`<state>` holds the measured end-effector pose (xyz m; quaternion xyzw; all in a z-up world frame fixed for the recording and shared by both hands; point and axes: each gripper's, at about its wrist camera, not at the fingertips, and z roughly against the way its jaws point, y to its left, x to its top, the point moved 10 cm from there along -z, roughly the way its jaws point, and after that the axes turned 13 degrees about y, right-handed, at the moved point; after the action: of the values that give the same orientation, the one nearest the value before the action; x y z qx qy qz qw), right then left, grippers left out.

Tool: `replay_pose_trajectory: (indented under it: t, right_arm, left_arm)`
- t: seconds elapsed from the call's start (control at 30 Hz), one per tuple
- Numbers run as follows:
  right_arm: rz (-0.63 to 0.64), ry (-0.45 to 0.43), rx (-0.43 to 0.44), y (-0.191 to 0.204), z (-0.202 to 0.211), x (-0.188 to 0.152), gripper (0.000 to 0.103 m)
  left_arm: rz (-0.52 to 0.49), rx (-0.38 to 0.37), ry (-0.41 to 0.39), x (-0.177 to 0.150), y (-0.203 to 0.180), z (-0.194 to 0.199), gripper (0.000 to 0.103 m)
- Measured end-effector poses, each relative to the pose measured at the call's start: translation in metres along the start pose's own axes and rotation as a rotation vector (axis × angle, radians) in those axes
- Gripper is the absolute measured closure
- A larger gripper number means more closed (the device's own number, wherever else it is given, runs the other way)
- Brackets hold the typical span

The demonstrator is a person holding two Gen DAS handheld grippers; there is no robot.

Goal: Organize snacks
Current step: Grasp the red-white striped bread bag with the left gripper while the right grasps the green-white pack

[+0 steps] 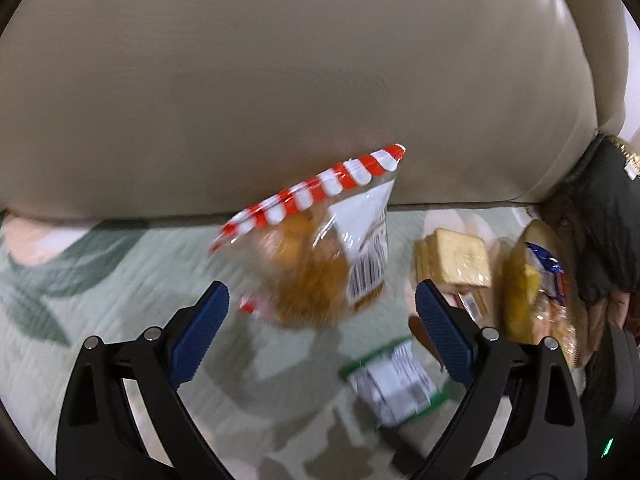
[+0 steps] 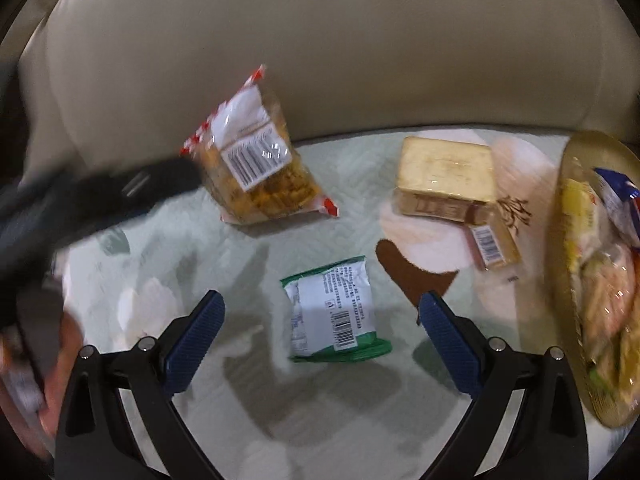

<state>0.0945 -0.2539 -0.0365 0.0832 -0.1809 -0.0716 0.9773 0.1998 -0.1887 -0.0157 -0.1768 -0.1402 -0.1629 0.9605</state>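
Leaning against the beige leather backrest (image 2: 320, 40), a clear snack bag with red-and-white striped seals (image 2: 256, 164) holds golden, crunchy-looking pieces and shows a white barcode label; in the left wrist view it is smeared by motion blur, so its contents are hard to make out. Four loose packs can be counted: that bag, a green-edged white sachet (image 2: 336, 312) lying flat nearer the cameras, a square wrapped yellowish block (image 2: 448, 176) to the right, and a small tan bar with a barcode (image 2: 492, 240) just beside the block. At the far right a gold round tray (image 2: 564, 240), cut off by the frame, carries several crinkly packets too jumbled to count. All rest on a quilted pale-green cover (image 2: 248, 248). The left gripper (image 1: 320, 320) stands released, nothing between its blue ribbed pads; the right gripper (image 2: 320, 332) likewise gapes empty above the sachet.
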Motion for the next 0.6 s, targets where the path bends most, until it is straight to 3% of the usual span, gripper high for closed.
replay_pose_trajectory:
  t: [0.1,0.27,0.37,0.47,0.53,0.6]
  right_arm:
    - [0.046,0.041,-0.039,0.001,-0.018,0.000,0.006]
    - [0.035,0.106,0.000,-0.005,-0.043,-0.004,0.007]
    - [0.076,0.114,-0.031,-0.009,-0.048,-0.003,0.007]
    - [0.081,0.135,-0.050,-0.013,-0.047,-0.004,0.008]
    - [0.076,0.140,-0.039,-0.014,-0.048,-0.005,0.009]
    - [0.098,0.140,-0.088,-0.017,-0.048,-0.007,0.013]
  left_arm:
    - [0.011,0.028,-0.010,0.013,-0.001,-0.017,0.009]
    - [0.015,0.008,0.013,0.024,-0.004,-0.038,0.011]
    - [0.001,0.004,0.031,0.029,-0.004,-0.045,0.023]
    - [0.006,-0.011,0.041,0.028,-0.003,-0.049,0.028]
    - [-0.020,0.024,0.029,0.027,-0.005,-0.047,0.035]
    - [-0.044,0.037,0.019,0.024,-0.008,-0.043,0.040]
